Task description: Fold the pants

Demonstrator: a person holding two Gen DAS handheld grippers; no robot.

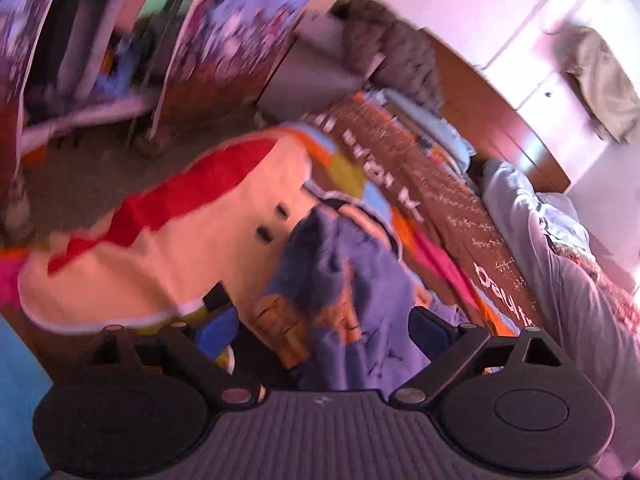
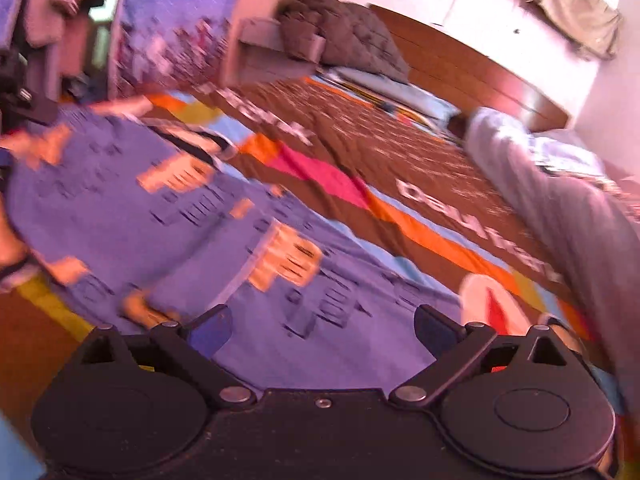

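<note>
The pants (image 1: 352,280) are purple with orange patches. In the left wrist view they lie bunched in a heap on the bed, just ahead of my left gripper (image 1: 322,320). Its blue-padded fingers (image 1: 218,320) stand wide apart, with cloth lying loose between them and neither pad pressing on it. In the right wrist view the pants (image 2: 180,208) spread flatter across the bedspread. My right gripper (image 2: 324,328) hovers over their near part, open, its fingers (image 2: 436,328) well apart and holding nothing. Both views are blurred by motion.
The bed carries a colourful bedspread (image 2: 360,140) with a brown lettered band (image 1: 400,168). A rumpled grey blanket (image 2: 560,208) lies along its right side, and a dark cushion (image 2: 340,36) sits by the wooden headboard (image 2: 460,64). A wardrobe with printed doors (image 1: 240,32) stands beyond the bed.
</note>
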